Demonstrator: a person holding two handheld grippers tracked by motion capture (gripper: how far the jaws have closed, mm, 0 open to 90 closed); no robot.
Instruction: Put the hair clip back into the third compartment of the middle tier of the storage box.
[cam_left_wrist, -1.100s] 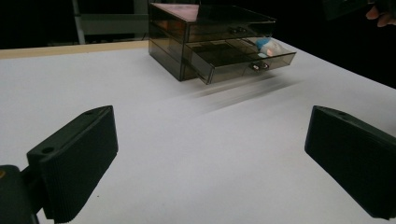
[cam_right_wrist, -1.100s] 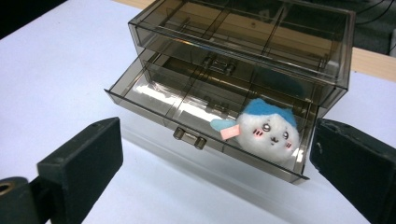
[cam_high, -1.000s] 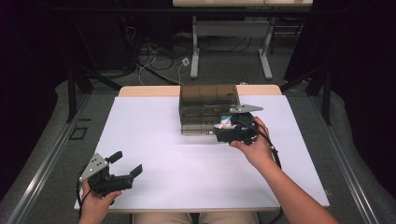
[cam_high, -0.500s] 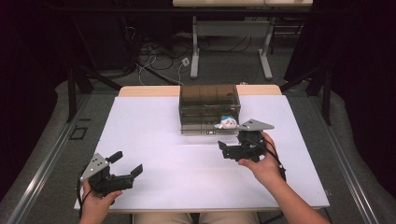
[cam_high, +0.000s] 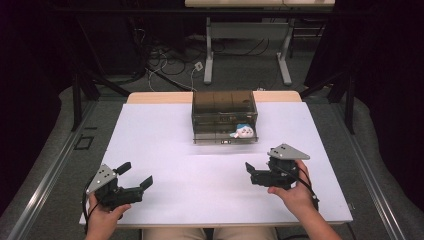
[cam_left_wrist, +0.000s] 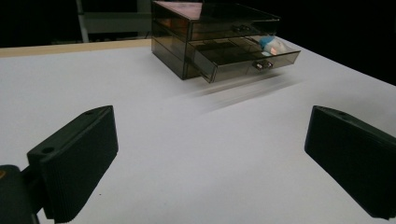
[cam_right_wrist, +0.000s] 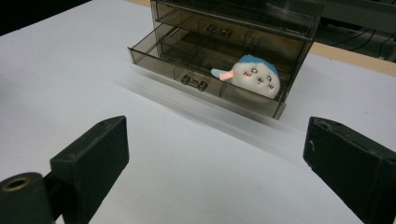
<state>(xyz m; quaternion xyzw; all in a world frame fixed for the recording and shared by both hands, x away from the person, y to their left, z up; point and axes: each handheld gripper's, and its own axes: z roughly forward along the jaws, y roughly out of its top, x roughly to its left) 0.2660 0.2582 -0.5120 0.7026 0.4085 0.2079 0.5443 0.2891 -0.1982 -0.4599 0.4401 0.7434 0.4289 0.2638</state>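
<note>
While the plush toy (cam_right_wrist: 254, 76) sits in the open drawer (cam_right_wrist: 205, 83), I hold both hand-held grippers, left (cam_high: 134, 186) and right (cam_high: 254, 172), with jaws apart; it looks soft, light, best pinched across its body.

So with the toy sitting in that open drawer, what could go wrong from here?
1. The plush toy lies in the right end of the open lower drawer and rises close to the frame above; pushing the drawer shut might catch it.
2. The drawer unit looks light and nothing holds it: the left gripper is far off, so a push on the small handle by the open right gripper could slide the whole unit.
</note>
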